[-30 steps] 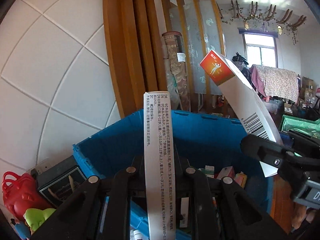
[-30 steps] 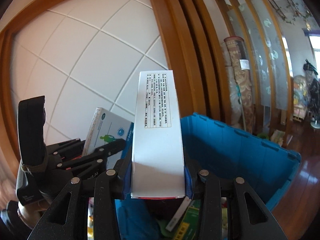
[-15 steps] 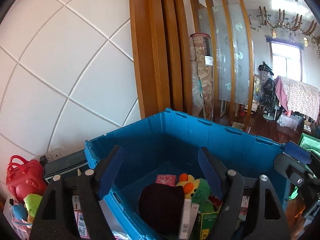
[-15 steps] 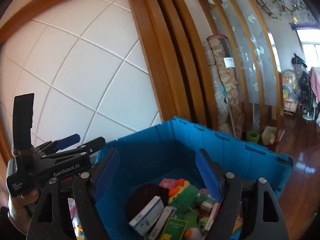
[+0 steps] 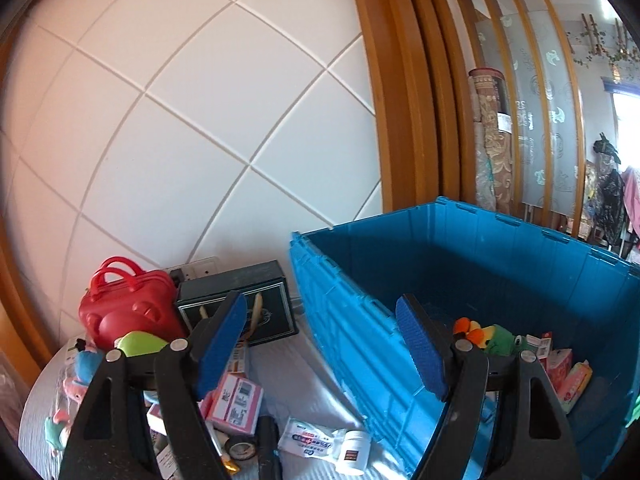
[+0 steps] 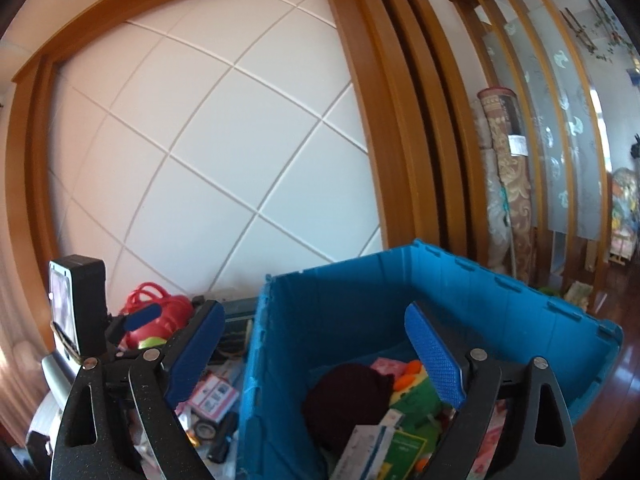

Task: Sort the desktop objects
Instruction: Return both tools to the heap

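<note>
1. While the blue crate (image 6: 460, 300) stands against the white panelled wall (image 6: 224, 152), it already holds sorted things: a dark knitted hat (image 6: 344, 396), a green plush toy (image 6: 416, 400) and small boxes (image 6: 372, 448); more objects lie loose on the table just left of it.
2. Right gripper (image 6: 316, 356) hangs over the crate's near left corner; its jaws have just been opening and stand wide, with nothing between the blue pads.
3. Left gripper (image 5: 320, 348) straddles the crate's left wall, jaws wide apart (nothing held); a white bottle (image 5: 352, 452), a pink box (image 5: 238, 400), a red toy case (image 5: 128, 304) and a dark box (image 5: 240, 304) lie on the table below.
</note>
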Motion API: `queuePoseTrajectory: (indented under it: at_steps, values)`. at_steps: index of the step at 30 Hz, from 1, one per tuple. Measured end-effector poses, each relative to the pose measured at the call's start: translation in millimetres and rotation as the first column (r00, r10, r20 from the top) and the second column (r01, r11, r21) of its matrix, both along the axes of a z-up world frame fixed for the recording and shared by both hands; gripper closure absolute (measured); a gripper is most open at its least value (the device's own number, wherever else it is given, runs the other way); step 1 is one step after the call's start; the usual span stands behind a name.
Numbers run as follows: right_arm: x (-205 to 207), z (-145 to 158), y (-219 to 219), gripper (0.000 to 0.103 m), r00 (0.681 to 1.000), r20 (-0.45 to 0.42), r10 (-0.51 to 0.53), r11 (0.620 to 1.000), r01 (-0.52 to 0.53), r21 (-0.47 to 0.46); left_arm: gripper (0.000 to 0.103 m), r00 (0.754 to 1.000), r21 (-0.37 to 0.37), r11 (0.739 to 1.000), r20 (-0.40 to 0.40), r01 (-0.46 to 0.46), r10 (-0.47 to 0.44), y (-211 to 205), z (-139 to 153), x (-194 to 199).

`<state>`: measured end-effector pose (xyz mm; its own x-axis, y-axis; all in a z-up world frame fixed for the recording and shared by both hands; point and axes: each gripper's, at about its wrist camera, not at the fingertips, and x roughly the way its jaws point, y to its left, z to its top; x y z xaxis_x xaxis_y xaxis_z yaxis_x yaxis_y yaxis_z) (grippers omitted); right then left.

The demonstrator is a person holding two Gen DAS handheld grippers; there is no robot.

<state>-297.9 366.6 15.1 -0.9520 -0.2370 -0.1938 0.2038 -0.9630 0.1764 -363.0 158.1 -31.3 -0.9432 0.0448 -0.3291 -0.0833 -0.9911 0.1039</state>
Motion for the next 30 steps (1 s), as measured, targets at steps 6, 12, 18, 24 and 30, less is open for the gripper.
queuePoseTrajectory:
  at_steps: [6, 12, 18, 24, 30]
  values:
    - [-3.8, -1.7, -50.2, 0.009, 0.994, 0.014, 0.105, 0.993, -0.106, 0.048, 0.026, 0.993, -0.038, 0.992, -0.011, -0.119, 0.118, -56.1, -16.0, 22.2]
    - [-9.6, -8.8, -105.5, 0.007, 0.985, 0.031, 0.168, 0.985, -0.169, 0.044, 0.026, 0.978, -0.069, 0.976, -0.008, -0.207, 0.207, -130.7, -27.2, 43.9]
    - [-17.3, -25.5, -169.3, 0.007, 0.975, 0.090, 0.202, 0.978, -0.206, 0.043, 0.026, 0.959, -0.116, 0.954, 0.023, -0.278, 0.282, -211.1, -46.3, 69.6]
    - [-18.9, -52.1, -226.4, 0.005, 0.968, 0.148, 0.205, 0.976, -0.213, 0.047, 0.026, 0.937, -0.133, 0.935, 0.072, -0.330, 0.341, -287.5, -74.9, 90.8]
    - [-12.8, -80.8, -264.9, 0.005, 0.955, 0.198, 0.221, 0.972, -0.233, 0.042, 0.026, 0.928, -0.139, 0.929, 0.107, -0.342, 0.357, -332.2, -90.5, 102.9]
